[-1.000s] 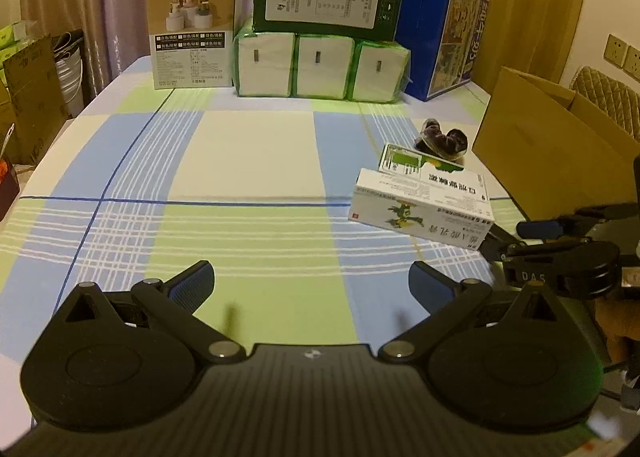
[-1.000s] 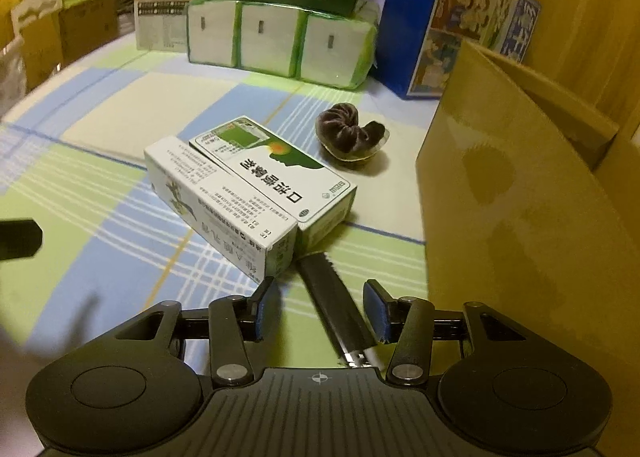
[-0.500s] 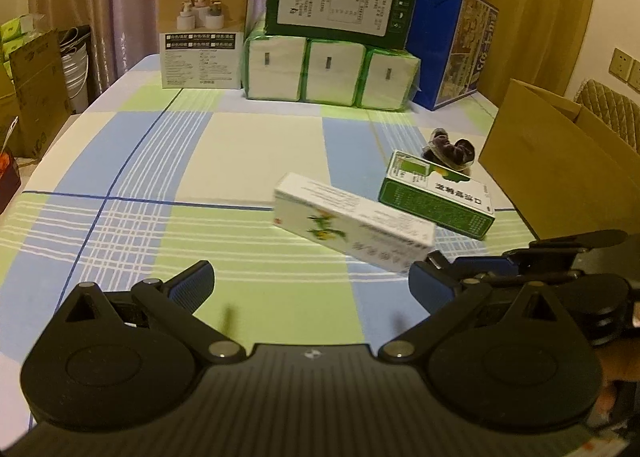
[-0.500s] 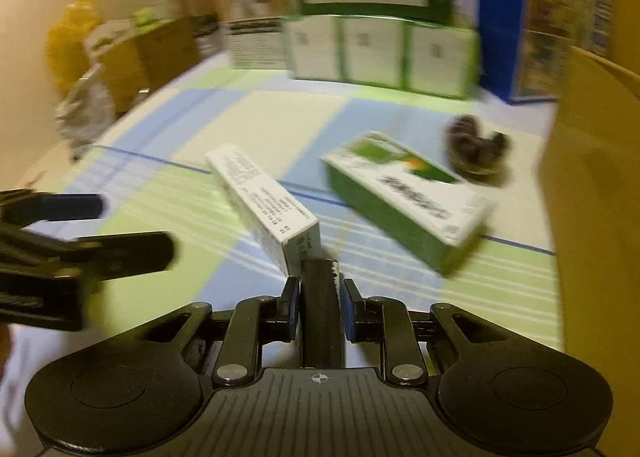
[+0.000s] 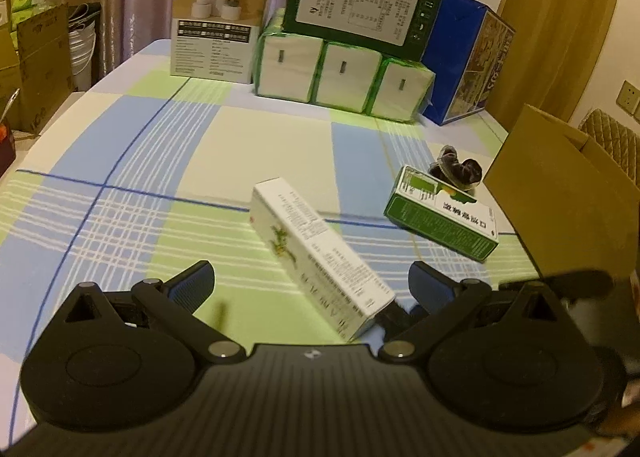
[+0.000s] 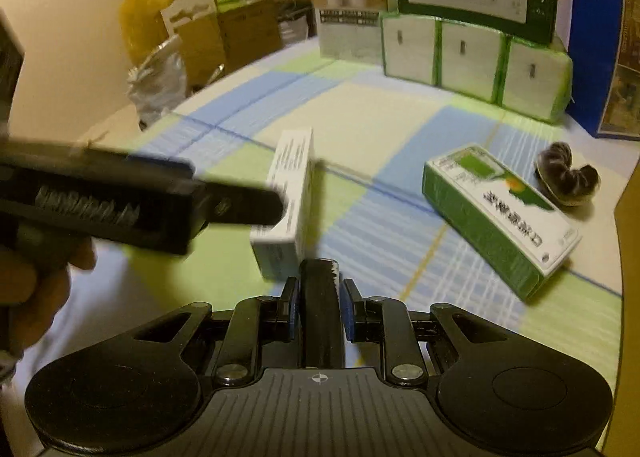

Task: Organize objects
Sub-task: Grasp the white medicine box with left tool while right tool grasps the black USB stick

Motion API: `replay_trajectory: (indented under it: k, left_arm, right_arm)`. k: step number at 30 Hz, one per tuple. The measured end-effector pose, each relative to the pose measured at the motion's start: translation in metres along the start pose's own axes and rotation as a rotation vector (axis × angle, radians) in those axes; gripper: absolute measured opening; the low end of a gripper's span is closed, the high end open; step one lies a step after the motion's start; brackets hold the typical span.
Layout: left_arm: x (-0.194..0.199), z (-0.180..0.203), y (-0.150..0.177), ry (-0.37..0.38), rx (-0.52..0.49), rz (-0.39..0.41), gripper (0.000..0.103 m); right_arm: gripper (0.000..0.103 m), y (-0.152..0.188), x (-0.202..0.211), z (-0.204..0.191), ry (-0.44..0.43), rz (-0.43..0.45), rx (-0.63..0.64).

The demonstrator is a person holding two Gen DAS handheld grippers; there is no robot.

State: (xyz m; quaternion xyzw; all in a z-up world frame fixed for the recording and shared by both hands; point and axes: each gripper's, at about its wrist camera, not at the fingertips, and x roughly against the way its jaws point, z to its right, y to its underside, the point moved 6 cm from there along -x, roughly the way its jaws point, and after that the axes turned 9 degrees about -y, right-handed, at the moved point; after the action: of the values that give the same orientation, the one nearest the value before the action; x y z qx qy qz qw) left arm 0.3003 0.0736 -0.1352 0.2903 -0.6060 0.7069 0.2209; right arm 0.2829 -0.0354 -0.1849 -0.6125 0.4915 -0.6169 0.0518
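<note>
A long white box (image 5: 316,257) lies slantwise on the checked tablecloth, between the spread fingers of my left gripper (image 5: 312,283), which is open and empty. The same white box (image 6: 288,197) shows end-on in the right wrist view. My right gripper (image 6: 319,297) is shut on a black serrated tool (image 6: 320,285) that points at the box's near end. A green box (image 5: 440,213) (image 6: 496,213) lies apart to the right, with a dark furry item (image 5: 456,169) (image 6: 568,181) behind it. The left gripper (image 6: 120,201) appears blurred at left, held by a hand (image 6: 32,281).
An open cardboard box (image 5: 560,209) stands at the table's right edge. Tissue packs (image 5: 344,77), a dark green carton (image 5: 360,13), a blue box (image 5: 468,61) and a white product box (image 5: 216,25) line the back. Bags and cartons (image 6: 192,45) sit beyond the left edge.
My right gripper shut on the black tool and swung left. The white box slid left, away from the green box, and turned. It now lies between the left fingers.
</note>
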Motion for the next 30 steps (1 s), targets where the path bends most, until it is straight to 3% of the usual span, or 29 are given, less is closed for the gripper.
replay_trajectory:
  k: [2,4,7,9,11,14,22,30]
  left_arm:
    - [-0.005,0.006,-0.004,0.003,-0.014,0.002,0.099]
    - [-0.014,0.013,-0.007,0.007,-0.039,-0.006,0.09]
    - [-0.028,0.022,-0.007,-0.012,-0.082,-0.036,0.071]
    - [-0.034,0.026,-0.005,-0.037,-0.114,-0.052,0.052]
    - [-0.034,0.027,-0.003,-0.051,-0.14,-0.051,0.046]
    - [-0.025,0.027,0.003,-0.061,-0.167,-0.071,0.024]
    - [0.016,0.022,0.036,-0.052,-0.22,-0.075,0.022]
    - [0.011,0.019,0.031,-0.046,-0.204,-0.059,0.027]
  right_arm:
    - [0.019,0.002,0.006,0.008,0.045,0.006,-0.062]
    - [0.019,0.005,0.014,0.017,0.091,0.015,-0.114]
    - [0.019,0.01,0.023,0.027,0.138,0.03,-0.172]
    - [0.019,0.013,0.029,0.029,0.155,0.039,-0.178]
    - [0.019,0.016,0.032,0.028,0.16,0.047,-0.171]
    - [0.019,0.02,0.036,0.021,0.158,0.051,-0.155]
    - [0.027,0.04,0.046,0.0,0.201,0.032,-0.135]
    - [0.027,0.036,0.042,0.005,0.213,0.066,-0.147]
